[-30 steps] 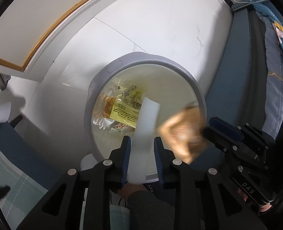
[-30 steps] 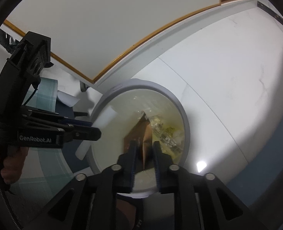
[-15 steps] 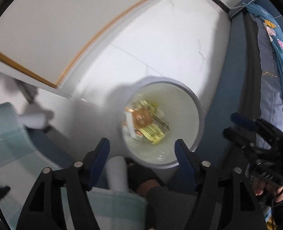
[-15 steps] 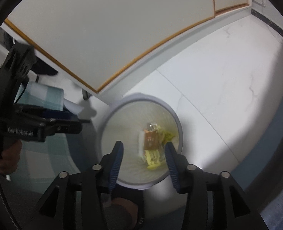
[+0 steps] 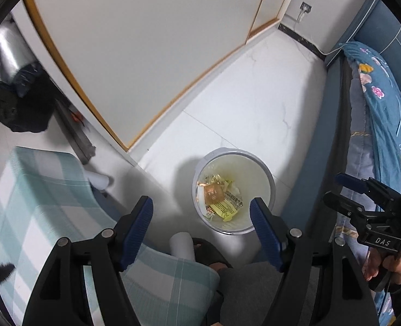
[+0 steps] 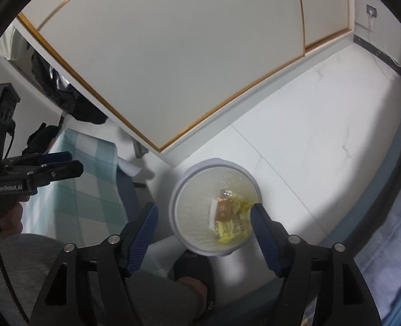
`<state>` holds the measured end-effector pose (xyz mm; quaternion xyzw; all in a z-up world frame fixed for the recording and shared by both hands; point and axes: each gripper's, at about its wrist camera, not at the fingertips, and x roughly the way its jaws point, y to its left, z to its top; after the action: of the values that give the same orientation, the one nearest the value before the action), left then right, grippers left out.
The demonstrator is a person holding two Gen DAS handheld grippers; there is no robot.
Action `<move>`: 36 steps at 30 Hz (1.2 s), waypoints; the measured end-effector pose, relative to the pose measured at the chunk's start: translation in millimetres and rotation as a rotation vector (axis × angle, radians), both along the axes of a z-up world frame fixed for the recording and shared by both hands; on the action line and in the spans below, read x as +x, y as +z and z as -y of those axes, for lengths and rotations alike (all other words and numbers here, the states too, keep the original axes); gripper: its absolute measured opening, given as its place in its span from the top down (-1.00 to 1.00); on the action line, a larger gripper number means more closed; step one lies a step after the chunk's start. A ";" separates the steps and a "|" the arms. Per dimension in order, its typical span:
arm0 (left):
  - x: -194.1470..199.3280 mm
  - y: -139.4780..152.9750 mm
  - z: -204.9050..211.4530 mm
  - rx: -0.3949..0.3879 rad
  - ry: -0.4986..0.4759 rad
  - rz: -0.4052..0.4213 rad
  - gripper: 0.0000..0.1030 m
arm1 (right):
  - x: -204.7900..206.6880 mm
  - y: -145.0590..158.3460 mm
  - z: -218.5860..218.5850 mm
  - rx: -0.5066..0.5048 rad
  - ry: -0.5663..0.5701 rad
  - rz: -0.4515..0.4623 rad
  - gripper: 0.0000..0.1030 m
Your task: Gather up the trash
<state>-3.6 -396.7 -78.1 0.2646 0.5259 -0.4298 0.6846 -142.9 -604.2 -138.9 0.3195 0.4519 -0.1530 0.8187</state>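
Note:
A round grey-rimmed bin [image 5: 235, 150] [image 6: 214, 160] stands on the white floor, well below both grippers. Inside it lie a brown wrapper [image 5: 213, 194] [image 6: 223, 212], a yellow wrapper [image 5: 226, 206] [image 6: 229, 229] and other scraps. My left gripper [image 5: 201, 202] hangs high over the bin, its jaws opening, with nothing between them. My right gripper [image 6: 203, 207] is also above the bin, its jaws opening and empty. The right gripper [image 5: 341, 190] shows at the right edge of the left wrist view. The left gripper [image 6: 72, 163] shows at the left edge of the right wrist view.
A green checked cloth [image 5: 37, 190] covers furniture left of the bin. White cabinet doors with wood trim [image 5: 146, 54] stand behind. A bed with blue floral bedding [image 5: 377, 95] is on the right. A foot in a dark slipper [image 5: 208, 252] and a white tube [image 5: 181, 244] are near the bin.
Both grippers opened, letting go of the white piece and the brown wrapper, which dropped into the bin. Both have risen well away from the bin, which looks smaller.

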 end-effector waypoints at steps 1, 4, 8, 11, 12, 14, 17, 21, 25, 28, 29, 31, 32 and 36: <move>-2.6 5.0 -2.4 -0.006 0.002 0.010 -0.43 | -1.9 5.2 -1.6 0.002 0.000 0.006 -0.38; -9.0 13.2 -7.7 -0.023 0.005 0.038 -0.51 | -5.9 17.9 -7.5 -0.006 -0.002 0.010 -0.49; -15.3 19.7 -13.9 -0.031 0.008 0.061 -0.51 | -11.1 27.8 -14.9 -0.009 -0.008 0.010 -0.57; -17.5 24.8 -16.7 -0.033 0.001 0.064 -0.52 | -14.8 32.4 -19.0 0.000 -0.016 0.010 -0.63; -20.9 28.2 -17.5 -0.035 -0.003 0.066 -0.52 | -16.0 33.1 -20.2 0.002 -0.019 0.008 -0.65; -25.6 30.3 -17.6 -0.036 -0.014 0.074 -0.52 | -17.7 34.9 -21.8 0.012 -0.024 0.007 -0.66; -29.4 32.6 -18.7 -0.035 -0.018 0.082 -0.52 | -19.8 37.7 -23.5 0.019 -0.023 0.011 -0.71; -29.0 34.8 -20.1 -0.042 -0.006 0.087 -0.52 | -19.2 39.2 -26.3 0.003 -0.020 0.006 -0.71; -26.8 35.0 -21.9 -0.041 0.028 0.094 -0.52 | -19.8 39.9 -26.9 0.003 -0.023 0.007 -0.71; -24.9 34.7 -23.5 -0.047 0.046 0.083 -0.52 | -20.7 40.2 -26.7 -0.001 -0.023 0.007 -0.71; -25.5 34.8 -23.4 -0.048 0.047 0.080 -0.52 | -21.1 40.5 -26.7 -0.003 -0.023 0.007 -0.71; -25.5 35.4 -23.2 -0.050 0.049 0.079 -0.51 | -22.1 40.7 -26.1 -0.006 -0.024 0.008 -0.72; -26.1 35.6 -23.2 -0.049 0.051 0.080 -0.51 | -22.0 40.5 -25.5 -0.008 -0.025 0.006 -0.72; -26.9 36.0 -23.6 -0.047 0.046 0.081 -0.52 | -23.2 37.9 -24.5 -0.003 -0.031 0.002 -0.72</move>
<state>-30.5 -373.0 -42.1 0.2536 0.4935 -0.4150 0.7210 -166.1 -579.7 -100.9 0.3255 0.4458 -0.1660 0.8172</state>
